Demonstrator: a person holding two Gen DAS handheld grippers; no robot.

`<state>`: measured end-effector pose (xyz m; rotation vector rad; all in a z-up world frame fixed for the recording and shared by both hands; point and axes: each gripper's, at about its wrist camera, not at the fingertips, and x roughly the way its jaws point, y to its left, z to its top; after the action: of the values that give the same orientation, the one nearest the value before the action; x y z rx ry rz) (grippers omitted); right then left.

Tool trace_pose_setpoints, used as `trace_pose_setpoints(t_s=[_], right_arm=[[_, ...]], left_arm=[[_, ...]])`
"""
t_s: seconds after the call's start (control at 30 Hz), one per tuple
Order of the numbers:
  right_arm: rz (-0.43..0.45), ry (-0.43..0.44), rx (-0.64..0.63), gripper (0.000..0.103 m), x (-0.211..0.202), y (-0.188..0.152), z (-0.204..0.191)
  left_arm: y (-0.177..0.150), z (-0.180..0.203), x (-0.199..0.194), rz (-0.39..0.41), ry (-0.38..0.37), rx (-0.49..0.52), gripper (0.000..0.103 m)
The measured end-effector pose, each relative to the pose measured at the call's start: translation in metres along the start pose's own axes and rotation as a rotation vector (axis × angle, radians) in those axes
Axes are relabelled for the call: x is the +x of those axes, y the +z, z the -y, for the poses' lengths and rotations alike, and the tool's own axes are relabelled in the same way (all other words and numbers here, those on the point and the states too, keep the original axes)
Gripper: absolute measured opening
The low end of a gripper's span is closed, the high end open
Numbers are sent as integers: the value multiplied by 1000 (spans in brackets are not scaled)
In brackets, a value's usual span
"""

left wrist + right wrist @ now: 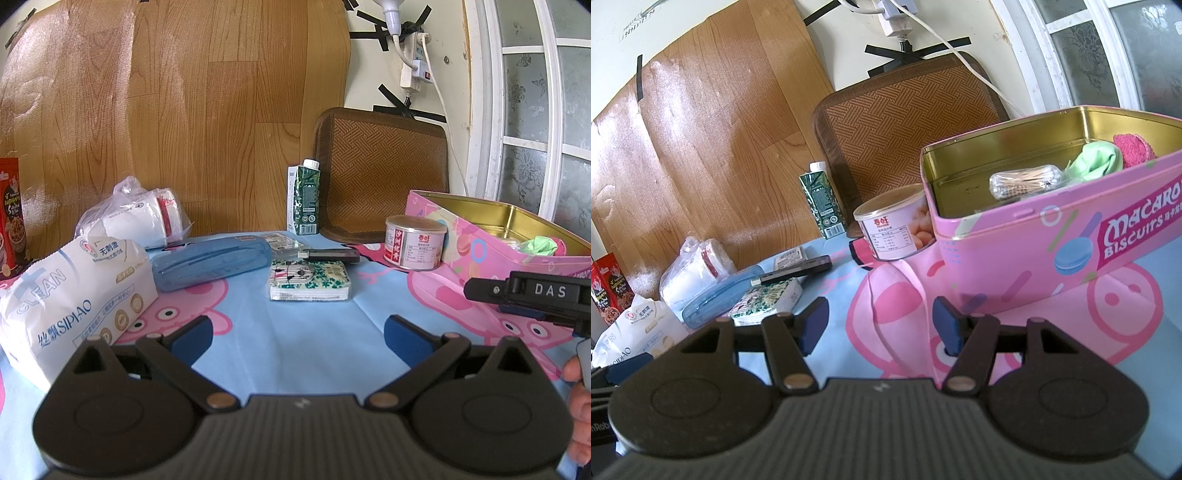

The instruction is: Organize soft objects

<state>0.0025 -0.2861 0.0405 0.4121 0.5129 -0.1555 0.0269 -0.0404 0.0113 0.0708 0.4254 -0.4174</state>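
I am holding both grippers empty between picks, the left gripper and right gripper fingers wide, and judging the tissue pack mid-desk the next soft item for the far-right biscuit tin.

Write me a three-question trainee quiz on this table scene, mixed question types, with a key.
1. True or false: the pink biscuit tin has its lid on.
2. What lies nearest the front of the left gripper? A) small tissue pack B) green carton C) round can
3. Fill in: inside the tin, next to the green cloth, lies a clear bag of cotton ____.

Key: 1 false; 2 A; 3 swabs.
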Motion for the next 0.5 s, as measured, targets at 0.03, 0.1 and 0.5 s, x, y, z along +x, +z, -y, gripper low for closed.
trace_pose_setpoints(t_s=[0.03,0.1,0.5], right_arm=[[0,0,0,65,0,0,0],[0,0,1,65,0,0,0],[0,-1,2,65,1,-1,-2]], left_arm=[[0,1,0,0,0,0,102],[0,0,0,0,0,0,102],[0,0,0,0,0,-1,102]])
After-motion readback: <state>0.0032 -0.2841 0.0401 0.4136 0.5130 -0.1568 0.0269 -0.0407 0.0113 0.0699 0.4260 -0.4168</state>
